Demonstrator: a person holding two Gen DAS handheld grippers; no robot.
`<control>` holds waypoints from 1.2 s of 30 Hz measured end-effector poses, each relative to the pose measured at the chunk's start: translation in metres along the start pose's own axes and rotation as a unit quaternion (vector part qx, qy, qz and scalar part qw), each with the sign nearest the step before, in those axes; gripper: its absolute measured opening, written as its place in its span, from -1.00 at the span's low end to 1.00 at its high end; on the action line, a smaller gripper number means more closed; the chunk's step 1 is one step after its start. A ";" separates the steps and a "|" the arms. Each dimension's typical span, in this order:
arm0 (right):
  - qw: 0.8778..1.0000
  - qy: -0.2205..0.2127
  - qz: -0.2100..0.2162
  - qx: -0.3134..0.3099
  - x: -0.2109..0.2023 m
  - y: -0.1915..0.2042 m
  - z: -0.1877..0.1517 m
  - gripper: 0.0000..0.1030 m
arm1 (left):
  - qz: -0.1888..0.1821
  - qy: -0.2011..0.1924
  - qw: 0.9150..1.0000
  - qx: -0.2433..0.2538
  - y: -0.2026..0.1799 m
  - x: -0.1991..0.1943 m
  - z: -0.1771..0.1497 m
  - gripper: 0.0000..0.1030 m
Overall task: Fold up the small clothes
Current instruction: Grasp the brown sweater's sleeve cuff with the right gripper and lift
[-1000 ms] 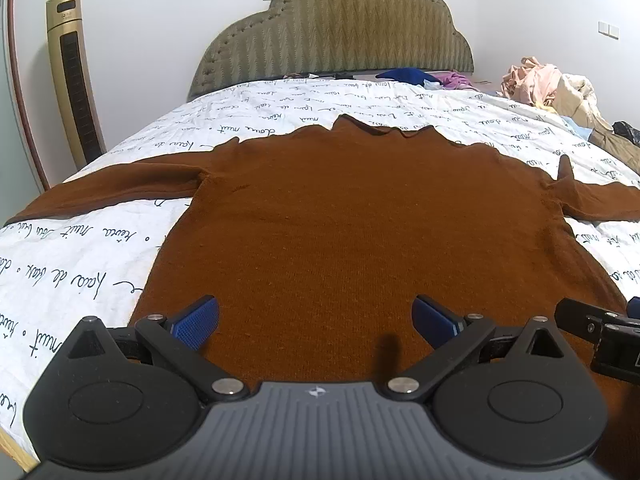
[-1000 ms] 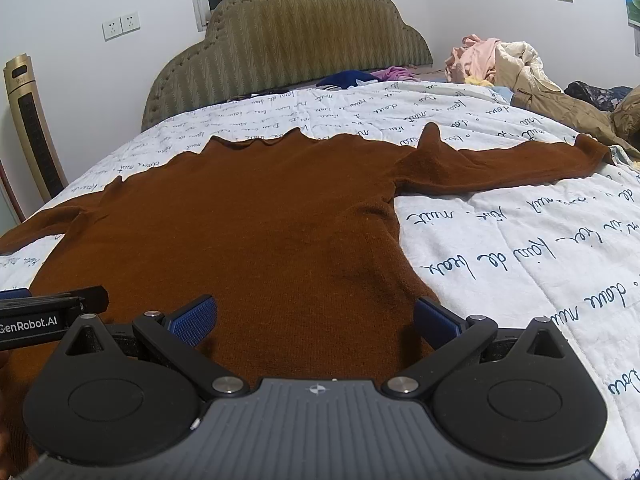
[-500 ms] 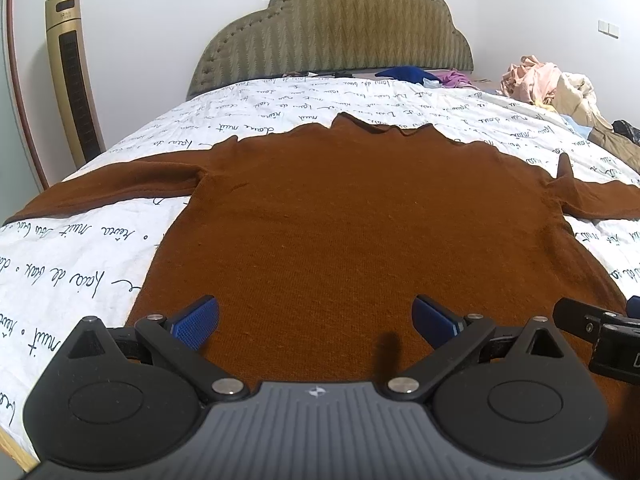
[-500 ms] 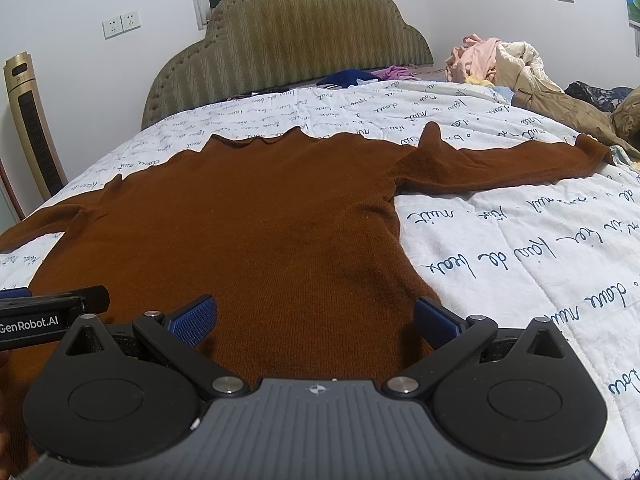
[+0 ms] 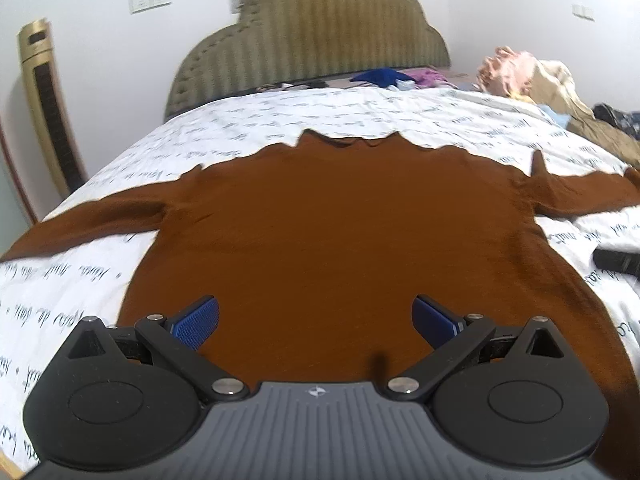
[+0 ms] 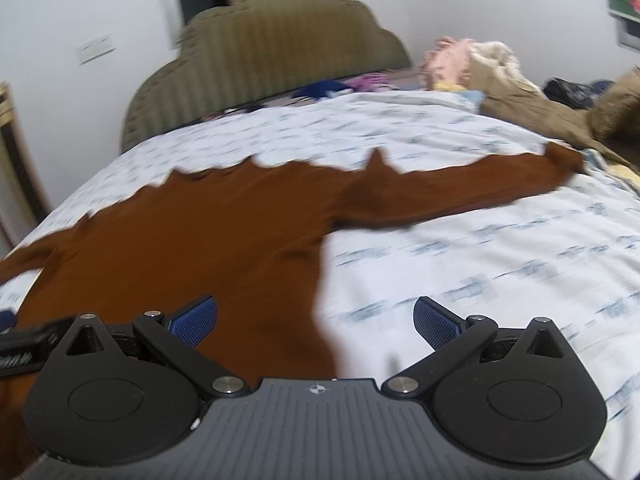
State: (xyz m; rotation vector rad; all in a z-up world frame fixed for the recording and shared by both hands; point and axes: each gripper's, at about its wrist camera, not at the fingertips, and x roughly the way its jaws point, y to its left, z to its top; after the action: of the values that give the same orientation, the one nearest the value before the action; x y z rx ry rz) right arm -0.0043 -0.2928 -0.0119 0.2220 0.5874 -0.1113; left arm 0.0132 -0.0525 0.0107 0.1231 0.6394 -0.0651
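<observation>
A brown long-sleeved sweater [image 5: 340, 224] lies flat on the bed with both sleeves spread out; it also shows in the right wrist view [image 6: 192, 248]. My left gripper [image 5: 316, 320] is open and empty above the sweater's lower middle. My right gripper [image 6: 316, 320] is open and empty above the sweater's right side edge, with the right sleeve [image 6: 460, 188] stretching away ahead. The right gripper's tip [image 5: 616, 260] shows at the right edge of the left wrist view. The left gripper's tip [image 6: 24, 340] shows at the left edge of the right wrist view.
The bed has a white quilt with script print [image 5: 280, 120] and an olive padded headboard [image 5: 312, 40]. A pile of clothes [image 5: 532, 80] lies at the back right. A gold tower fan [image 5: 44, 112] stands at the left wall.
Both grippers have risen and moved forward over the sweater. The right gripper has swung to the right, from over the body to its right side edge. The right view is motion-blurred.
</observation>
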 end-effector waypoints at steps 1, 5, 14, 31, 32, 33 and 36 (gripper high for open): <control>1.000 -0.002 -0.004 0.012 0.001 -0.015 0.007 1.00 | -0.004 0.002 1.000 0.008 -0.006 0.001 0.003 1.00; 0.998 -0.009 -0.023 0.060 0.007 -0.084 0.035 0.99 | -0.015 0.019 0.999 0.030 -0.032 0.012 0.021 1.00; 0.981 -0.029 -0.037 0.188 0.051 -0.231 0.089 0.85 | -0.020 0.013 0.993 0.117 -0.137 0.049 0.058 1.00; 0.937 -0.042 0.047 0.345 0.133 -0.338 0.103 0.28 | -0.051 0.049 0.993 0.091 -0.223 0.122 0.081 1.00; 0.935 -0.043 0.050 0.348 0.136 -0.338 0.104 0.14 | -0.050 0.050 0.993 0.090 -0.224 0.124 0.080 1.00; 0.934 -0.046 0.052 0.350 0.138 -0.339 0.104 0.01 | -0.049 0.051 0.993 0.092 -0.224 0.125 0.079 1.00; 0.933 -0.046 0.048 0.354 0.145 -0.340 0.104 -0.27 | -0.046 0.052 0.993 0.095 -0.225 0.129 0.077 1.00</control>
State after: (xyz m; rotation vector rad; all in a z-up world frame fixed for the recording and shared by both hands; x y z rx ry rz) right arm 0.1146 -0.6535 -0.0683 0.9417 0.4209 -0.2367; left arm 0.1398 -0.2884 -0.0266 0.2827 0.7433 -0.2104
